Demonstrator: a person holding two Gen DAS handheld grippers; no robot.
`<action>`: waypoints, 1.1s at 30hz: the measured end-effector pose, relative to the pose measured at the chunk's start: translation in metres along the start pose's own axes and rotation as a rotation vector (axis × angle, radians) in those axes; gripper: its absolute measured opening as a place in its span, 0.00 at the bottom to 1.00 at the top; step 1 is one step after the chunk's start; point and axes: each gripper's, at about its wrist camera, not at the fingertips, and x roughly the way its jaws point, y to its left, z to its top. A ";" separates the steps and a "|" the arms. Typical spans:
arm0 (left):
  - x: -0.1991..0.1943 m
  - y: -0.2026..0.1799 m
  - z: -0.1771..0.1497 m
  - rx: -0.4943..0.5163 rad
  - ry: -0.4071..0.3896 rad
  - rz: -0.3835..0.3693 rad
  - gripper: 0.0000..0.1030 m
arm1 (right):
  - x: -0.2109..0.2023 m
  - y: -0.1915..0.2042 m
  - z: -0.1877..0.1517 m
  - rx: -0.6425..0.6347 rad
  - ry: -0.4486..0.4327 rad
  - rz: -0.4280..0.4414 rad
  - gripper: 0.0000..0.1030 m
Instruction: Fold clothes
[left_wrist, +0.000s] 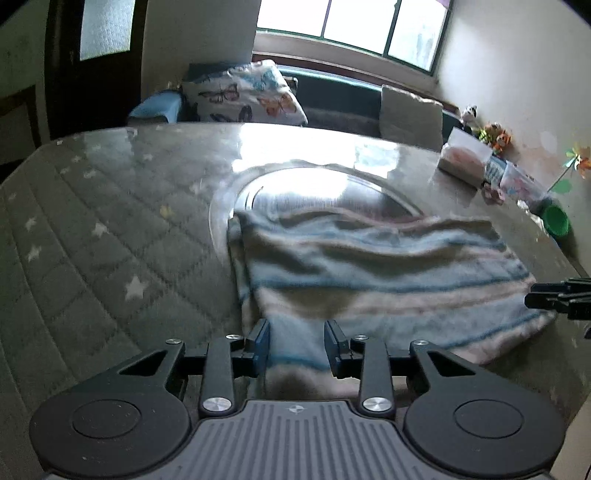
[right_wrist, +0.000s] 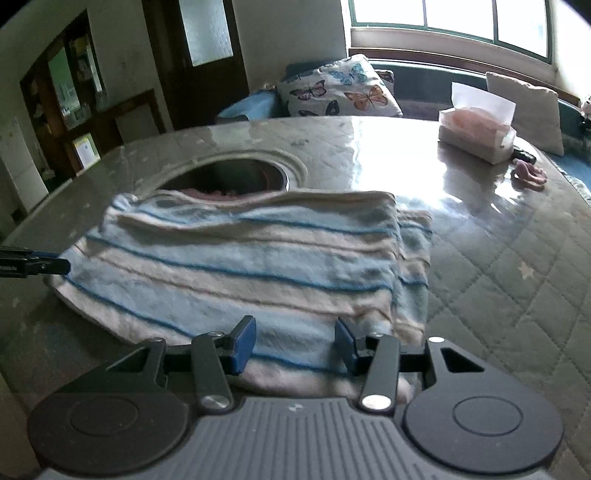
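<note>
We straddle the striped blanket's (left_wrist: 369, 273) near edge, left gripper (left_wrist: 297, 345) and right gripper (right_wrist: 294, 341) both parted, stripes running crosswise.

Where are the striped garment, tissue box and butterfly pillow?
striped garment (right_wrist: 236, 258), right wrist view, middle of top layer
tissue box (right_wrist: 476, 134), right wrist view, front side
butterfly pillow (left_wrist: 245, 94), left wrist view, printed face

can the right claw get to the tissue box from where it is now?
Probably yes. The right claw sits over the near edge of the striped garment; the tissue box stands beyond, far right on the table, with nothing upright between. It would need a long reach.
</note>
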 end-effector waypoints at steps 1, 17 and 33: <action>0.002 -0.001 0.004 0.002 -0.008 0.003 0.34 | 0.002 0.001 0.004 -0.006 -0.009 -0.005 0.46; 0.062 -0.091 0.013 0.226 0.050 -0.190 0.32 | 0.075 0.049 0.077 -0.125 -0.011 0.102 0.28; 0.067 -0.092 0.006 0.264 0.058 -0.241 0.31 | 0.155 0.088 0.097 -0.183 0.048 0.031 0.18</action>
